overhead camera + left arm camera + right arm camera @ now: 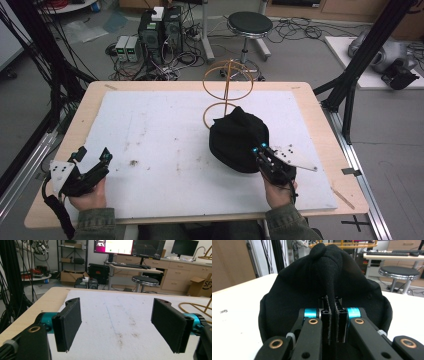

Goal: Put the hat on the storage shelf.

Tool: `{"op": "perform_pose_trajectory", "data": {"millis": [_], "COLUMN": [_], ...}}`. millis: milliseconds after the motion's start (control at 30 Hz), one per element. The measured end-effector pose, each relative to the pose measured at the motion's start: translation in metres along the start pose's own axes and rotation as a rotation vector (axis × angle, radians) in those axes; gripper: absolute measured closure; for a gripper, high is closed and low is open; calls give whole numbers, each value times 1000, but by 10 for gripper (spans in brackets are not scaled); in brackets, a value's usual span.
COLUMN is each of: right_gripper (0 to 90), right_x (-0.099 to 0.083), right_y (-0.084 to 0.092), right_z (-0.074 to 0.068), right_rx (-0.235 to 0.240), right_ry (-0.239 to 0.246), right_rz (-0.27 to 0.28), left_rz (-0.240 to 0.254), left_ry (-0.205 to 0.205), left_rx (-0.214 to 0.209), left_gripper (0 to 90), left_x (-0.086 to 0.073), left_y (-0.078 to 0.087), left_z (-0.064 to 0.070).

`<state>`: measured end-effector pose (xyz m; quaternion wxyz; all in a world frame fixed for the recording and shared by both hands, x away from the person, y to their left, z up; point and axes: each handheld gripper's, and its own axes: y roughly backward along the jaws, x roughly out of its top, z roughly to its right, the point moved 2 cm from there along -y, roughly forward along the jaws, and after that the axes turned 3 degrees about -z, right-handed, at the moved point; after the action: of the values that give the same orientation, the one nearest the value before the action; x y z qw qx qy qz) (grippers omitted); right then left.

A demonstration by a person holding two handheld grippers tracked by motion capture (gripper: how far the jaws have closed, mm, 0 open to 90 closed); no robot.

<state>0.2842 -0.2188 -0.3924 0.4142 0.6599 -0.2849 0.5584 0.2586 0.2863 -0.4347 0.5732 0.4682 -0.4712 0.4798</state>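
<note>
Near the right front part of the desk (150, 95), a black cap (237, 140) lies on the white mat, just in front of a gold wire stand (227, 90). The right gripper (261, 152) pinches a fold of the cap's cloth tight between its closed jaws, probably to lift it onto the stand. By the front left corner, the left gripper (92, 156) waits with jaws wide apart and nothing between them, out of the way.
</note>
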Motion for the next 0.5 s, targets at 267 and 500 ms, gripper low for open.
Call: {"op": "perform_pose_trajectory", "data": {"millis": [267, 500], "right_gripper": [873, 873], "right_x": [11, 20], "right_y": [9, 15], "right_z": [4, 10], "right_rx": [-9, 1], "right_ry": [-14, -35], "right_rz": [68, 108], "left_rz": [-4, -8], "left_ry": [5, 15], "left_rx": [-4, -14], "left_gripper": [245, 244], "left_x": [0, -1], "left_y": [-1, -1], "left_z": [-1, 0]}}
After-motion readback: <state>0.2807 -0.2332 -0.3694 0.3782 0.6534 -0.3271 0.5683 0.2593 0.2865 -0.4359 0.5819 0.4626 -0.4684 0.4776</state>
